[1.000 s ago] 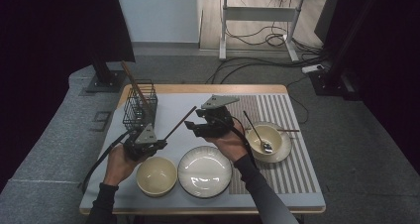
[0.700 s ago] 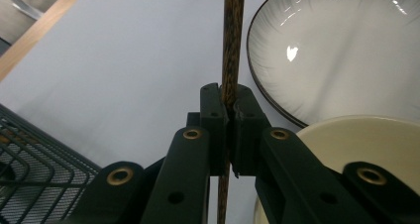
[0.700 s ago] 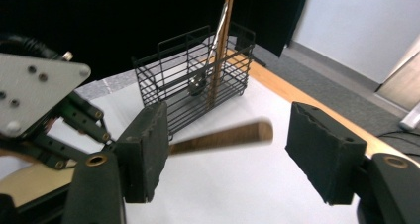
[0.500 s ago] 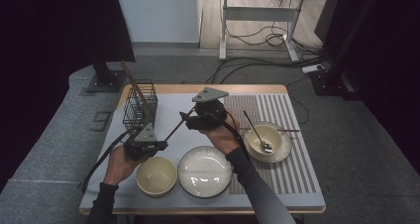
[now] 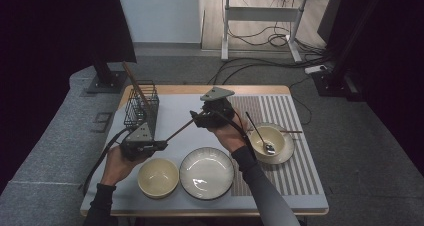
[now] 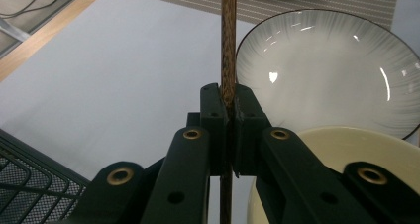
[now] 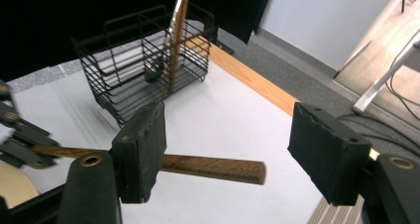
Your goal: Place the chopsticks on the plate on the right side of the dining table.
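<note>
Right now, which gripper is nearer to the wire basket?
Left. The left gripper sits just in front of the wire basket, shut on the wooden stick. The right gripper is farther off, toward the table's middle.

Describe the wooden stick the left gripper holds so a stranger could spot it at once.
On the grey mat, find the wire basket at its far left corner. In front of it the left gripper clamps a dark wooden stick that slants toward the right gripper, off the table, unlike the stick standing in the basket.

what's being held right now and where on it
The left gripper clamps a dark wooden stick partway along its length. The right gripper has just been opening; the stick's end lies between its jaws, unpressed.
</note>
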{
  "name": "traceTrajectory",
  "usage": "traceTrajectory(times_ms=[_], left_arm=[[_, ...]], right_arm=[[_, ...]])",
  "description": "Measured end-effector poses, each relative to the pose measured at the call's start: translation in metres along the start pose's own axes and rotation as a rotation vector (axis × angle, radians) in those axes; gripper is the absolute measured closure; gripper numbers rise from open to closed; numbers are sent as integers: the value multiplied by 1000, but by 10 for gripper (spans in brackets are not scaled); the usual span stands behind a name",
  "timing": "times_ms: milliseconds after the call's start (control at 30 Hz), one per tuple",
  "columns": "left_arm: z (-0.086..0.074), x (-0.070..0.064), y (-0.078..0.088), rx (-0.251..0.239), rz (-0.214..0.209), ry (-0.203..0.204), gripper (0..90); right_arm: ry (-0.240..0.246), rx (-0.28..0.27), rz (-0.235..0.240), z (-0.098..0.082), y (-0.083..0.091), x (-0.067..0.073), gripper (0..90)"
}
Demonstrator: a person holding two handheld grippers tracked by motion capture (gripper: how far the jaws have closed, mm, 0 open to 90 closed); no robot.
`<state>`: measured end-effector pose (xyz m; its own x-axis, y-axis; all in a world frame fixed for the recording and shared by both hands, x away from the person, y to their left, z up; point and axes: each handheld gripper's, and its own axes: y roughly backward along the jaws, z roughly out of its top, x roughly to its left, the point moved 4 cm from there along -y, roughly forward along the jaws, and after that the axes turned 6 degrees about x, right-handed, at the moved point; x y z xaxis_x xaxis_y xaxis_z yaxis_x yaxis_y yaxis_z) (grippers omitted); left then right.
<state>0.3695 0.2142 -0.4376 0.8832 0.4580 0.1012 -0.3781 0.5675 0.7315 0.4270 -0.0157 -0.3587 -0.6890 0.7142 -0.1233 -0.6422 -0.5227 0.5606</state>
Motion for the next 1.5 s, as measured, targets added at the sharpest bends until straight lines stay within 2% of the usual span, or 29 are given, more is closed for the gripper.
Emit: traceTrajectory(times_ms=[200,500,733,867,967,1133,1333,1500], left_arm=[[-1,-2,1,0,-6,-12,856],[0,-2,11,-64,-31,-13,852],[-2,-5,13,-50,-39,-28,856],[-4,-6,15,-54,-50,-34,856],[-6,-5,16,-60,-75,-34,857],[-12,-7,16,-46,-115,-44,856],[-17,-10,14,-21,-149,-62,856],[-17,-13,12,-15,-178,-70,856]], right_arm=[[-14,23,-5,-14,-5,-9,294],[-48,57,-18,-38,-13,-24,291],[-62,84,-7,-52,-18,-26,294],[-35,63,21,-50,-9,-25,299],[-9,57,46,-49,0,-23,305],[50,71,92,-55,12,-17,312],[107,92,161,-61,19,-4,322],[160,115,225,-65,15,13,334]])
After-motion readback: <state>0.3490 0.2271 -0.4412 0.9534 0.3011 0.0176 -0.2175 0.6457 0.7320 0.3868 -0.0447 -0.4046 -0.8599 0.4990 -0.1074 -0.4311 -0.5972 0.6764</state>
